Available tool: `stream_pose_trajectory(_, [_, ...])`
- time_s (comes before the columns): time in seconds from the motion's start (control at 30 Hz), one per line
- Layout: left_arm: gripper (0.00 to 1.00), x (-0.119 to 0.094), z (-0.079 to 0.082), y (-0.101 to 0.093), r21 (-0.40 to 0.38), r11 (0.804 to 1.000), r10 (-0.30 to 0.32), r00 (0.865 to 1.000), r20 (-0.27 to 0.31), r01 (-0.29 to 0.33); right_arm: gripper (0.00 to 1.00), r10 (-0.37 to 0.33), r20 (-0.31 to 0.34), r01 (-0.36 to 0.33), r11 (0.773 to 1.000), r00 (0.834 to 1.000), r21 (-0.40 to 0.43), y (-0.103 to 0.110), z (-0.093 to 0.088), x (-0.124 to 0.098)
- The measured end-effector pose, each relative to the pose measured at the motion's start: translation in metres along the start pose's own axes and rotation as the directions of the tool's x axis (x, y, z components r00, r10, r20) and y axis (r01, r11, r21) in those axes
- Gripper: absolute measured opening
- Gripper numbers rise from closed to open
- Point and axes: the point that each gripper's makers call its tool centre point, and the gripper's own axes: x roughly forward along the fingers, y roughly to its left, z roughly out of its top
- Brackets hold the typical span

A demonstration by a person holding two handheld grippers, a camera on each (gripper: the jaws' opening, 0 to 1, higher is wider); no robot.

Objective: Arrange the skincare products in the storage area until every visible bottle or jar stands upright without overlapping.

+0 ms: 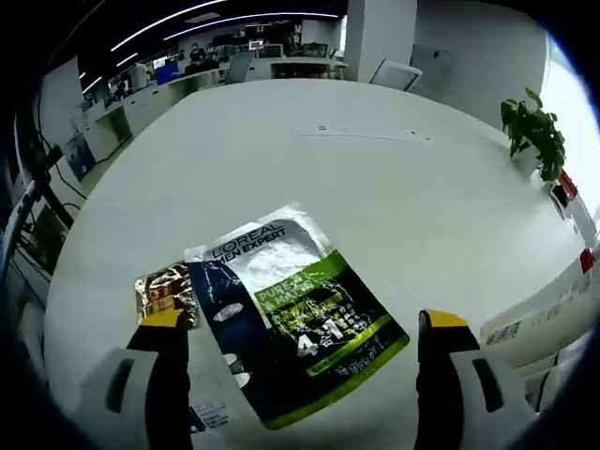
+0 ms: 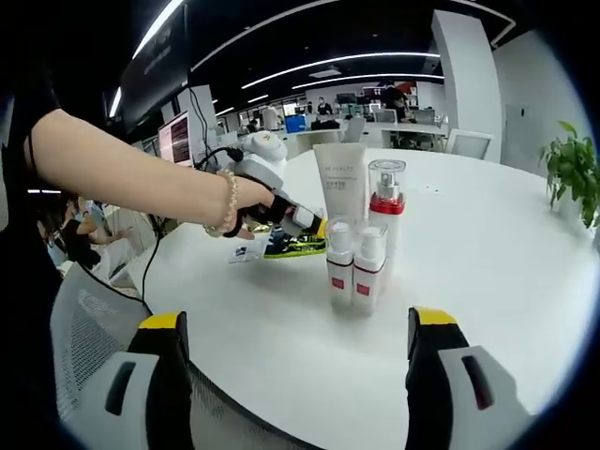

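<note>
My left gripper (image 1: 298, 328) hangs with jaws spread wide over the white table (image 1: 394, 187), holding nothing; the dark-and-green sachet (image 1: 298, 319) lies flat between them, a small gold packet (image 1: 167, 292) touching it at nine o'clock. My right gripper (image 2: 298, 328) is also wide and empty. At twelve o'clock from it, two small bottles (image 2: 356, 266) stand upright, a white tube (image 2: 341, 180) and red-collared pump bottle (image 2: 386, 199) just behind them.

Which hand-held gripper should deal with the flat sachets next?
Left, probably: its open jaws already straddle the green sachet beside the gold sachet. The right hand-held gripper faces the upright bottles instead.
</note>
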Motion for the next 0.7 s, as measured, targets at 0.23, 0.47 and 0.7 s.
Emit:
stream_pose_trajectory(0.23, [0.9,0.007,-0.008,0.003,-0.032,0.999,0.008,1.0,-0.023,-0.008,0.96,-0.005,-0.001,0.005,1.0,1.0,0.01,-0.002,-0.001,0.001])
stream_pose_trajectory(0.47, [0.82,0.008,-0.004,0.005,0.046,0.999,0.016,1.0,0.014,-0.016,0.95,-0.012,0.0,0.012,1.0,1.0,0.017,-0.003,-0.001,0.0])
stream_pose_trajectory(0.7, [0.75,0.014,0.002,0.009,0.057,0.998,-0.001,0.998,0.067,-0.003,0.95,-0.018,0.002,0.018,1.0,1.0,0.022,-0.005,-0.001,0.001])
